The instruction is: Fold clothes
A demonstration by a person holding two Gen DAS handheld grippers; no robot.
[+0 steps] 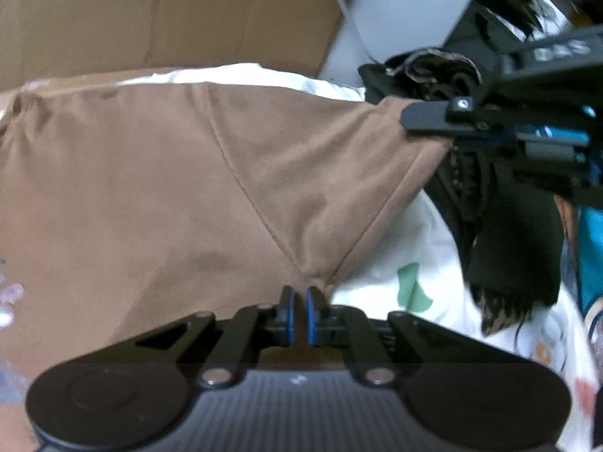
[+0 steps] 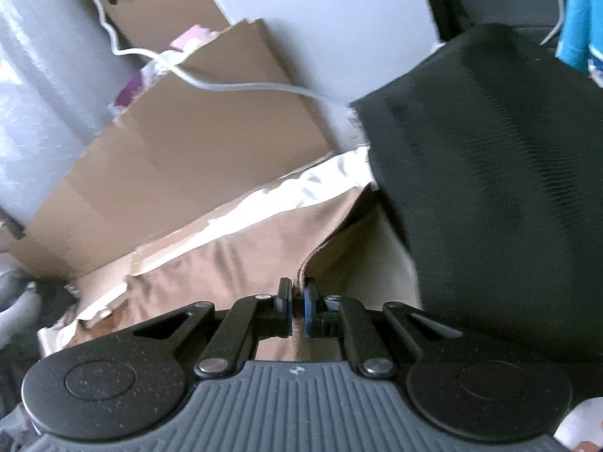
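Note:
A brown garment (image 1: 169, 188) is stretched over a white patterned sheet (image 1: 407, 263). My left gripper (image 1: 300, 293) is shut on a bunched corner of the brown cloth, where a seam runs down into the pads. In the left wrist view my right gripper (image 1: 409, 118) comes in from the right and pinches the garment's far right corner. The right wrist view shows the right gripper (image 2: 297, 293) shut on a folded hem of the same brown garment (image 2: 233, 260), which slopes away to the left.
A pile of dark clothes (image 1: 501, 226) lies right of the brown garment, with a black ribbed cloth (image 2: 490, 188) close beside the right gripper. Cardboard boxes (image 2: 181, 143) and a grey cable (image 2: 233, 84) stand behind. Teal fabric (image 1: 591, 256) shows at the far right.

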